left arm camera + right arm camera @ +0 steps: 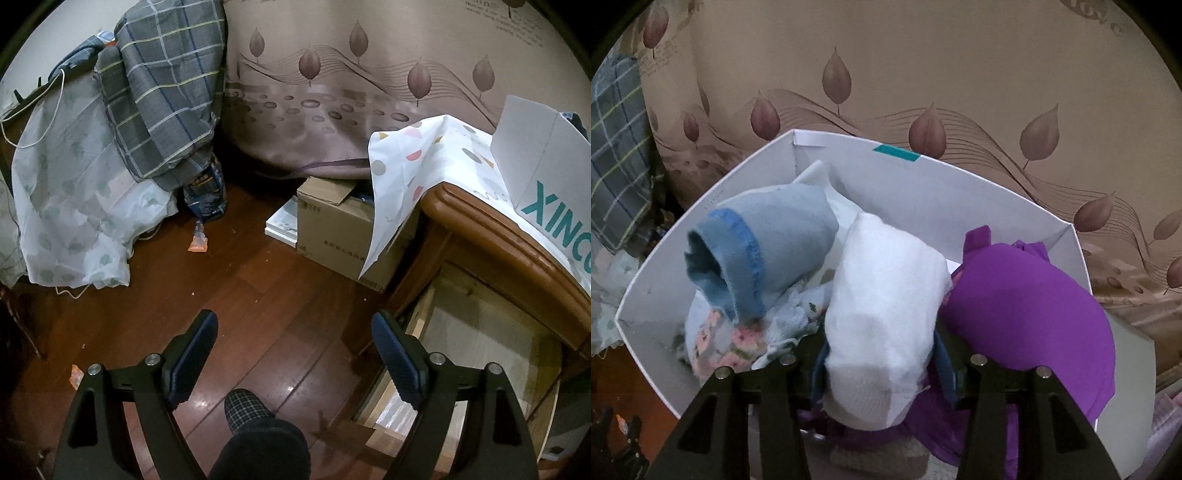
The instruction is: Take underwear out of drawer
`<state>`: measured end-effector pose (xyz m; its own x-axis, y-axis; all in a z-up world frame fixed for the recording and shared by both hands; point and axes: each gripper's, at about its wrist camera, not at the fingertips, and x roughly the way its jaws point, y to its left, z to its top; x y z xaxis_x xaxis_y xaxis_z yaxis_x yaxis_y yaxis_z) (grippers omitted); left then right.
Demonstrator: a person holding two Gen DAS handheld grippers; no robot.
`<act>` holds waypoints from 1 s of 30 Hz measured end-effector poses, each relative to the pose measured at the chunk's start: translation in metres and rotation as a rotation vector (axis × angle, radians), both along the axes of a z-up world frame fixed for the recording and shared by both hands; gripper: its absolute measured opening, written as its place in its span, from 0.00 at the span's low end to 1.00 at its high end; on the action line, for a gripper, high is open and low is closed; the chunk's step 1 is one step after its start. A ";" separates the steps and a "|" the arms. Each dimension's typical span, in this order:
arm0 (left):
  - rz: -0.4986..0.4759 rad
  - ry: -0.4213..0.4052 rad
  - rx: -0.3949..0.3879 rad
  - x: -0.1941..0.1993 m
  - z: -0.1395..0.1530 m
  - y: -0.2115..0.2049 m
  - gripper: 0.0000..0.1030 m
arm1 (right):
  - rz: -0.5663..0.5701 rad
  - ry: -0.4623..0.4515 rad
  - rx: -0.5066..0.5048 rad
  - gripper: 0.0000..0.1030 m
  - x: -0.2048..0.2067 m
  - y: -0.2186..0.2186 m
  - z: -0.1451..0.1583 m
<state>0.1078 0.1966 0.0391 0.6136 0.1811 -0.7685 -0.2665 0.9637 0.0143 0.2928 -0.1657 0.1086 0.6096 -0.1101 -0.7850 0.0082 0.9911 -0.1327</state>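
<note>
progress: late, judged | right claw (882, 354) pinching white underwear (886, 295) over white box (923, 184), beside purple bra (1027, 295) at 3 o'clock | left claw (291, 354) spread, empty | drawer (480, 332) at 3 o'clock looks bare | left: release

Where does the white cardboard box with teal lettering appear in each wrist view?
Left wrist: white cardboard box at the right edge, on the wooden cabinet.
Right wrist: centre, open, holding clothes; rim at.
Shared landmark: leaf-patterned curtain behind it.
</note>
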 end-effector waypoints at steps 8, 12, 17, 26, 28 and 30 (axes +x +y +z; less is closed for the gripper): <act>-0.006 -0.003 0.005 0.000 0.001 -0.004 0.81 | -0.034 -0.004 -0.013 0.55 0.000 0.002 -0.004; -0.013 -0.001 0.011 0.000 0.000 -0.005 0.81 | -0.037 -0.025 0.009 0.67 -0.008 0.002 0.001; -0.026 -0.002 0.030 0.001 -0.001 -0.011 0.81 | -0.014 -0.082 -0.023 0.80 -0.027 0.009 0.022; -0.063 -0.012 0.077 -0.002 0.000 -0.021 0.81 | 0.011 -0.208 0.066 0.80 -0.109 0.003 0.066; -0.076 -0.015 0.083 -0.003 0.000 -0.025 0.81 | 0.010 -0.230 0.088 0.80 -0.139 0.001 0.062; -0.099 -0.029 0.085 -0.006 0.002 -0.029 0.81 | -0.002 -0.238 0.094 0.80 -0.165 0.000 0.051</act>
<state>0.1016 0.1672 0.0414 0.6532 0.1826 -0.7348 -0.1721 0.9809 0.0908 0.1274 -0.1660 0.1597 0.7785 -0.0445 -0.6261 0.0297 0.9990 -0.0341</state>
